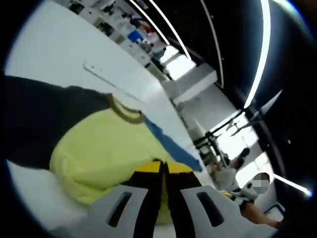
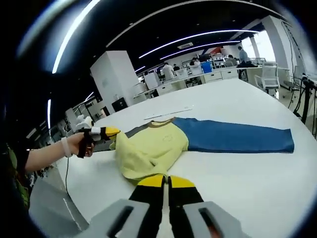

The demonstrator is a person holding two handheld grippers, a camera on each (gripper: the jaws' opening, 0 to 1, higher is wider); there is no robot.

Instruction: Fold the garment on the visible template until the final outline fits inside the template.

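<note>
the left claw (image 2: 106, 133), at the far left of the right gripper view, looks closed on the yellow shirt (image 2: 151, 148)'s dark sleeve (image 2: 136, 130). the shirt lies bunched on the white bench (image 2: 237, 183), its blue sleeve (image 2: 233, 138) stretched rightward. the right claw (image 2: 165, 182) is shut, jaws together, apparently pinching the hem. uneven pulling could skew the fold. a pale strip (image 2: 168, 112) lies beyond; nothing blocks.
</note>
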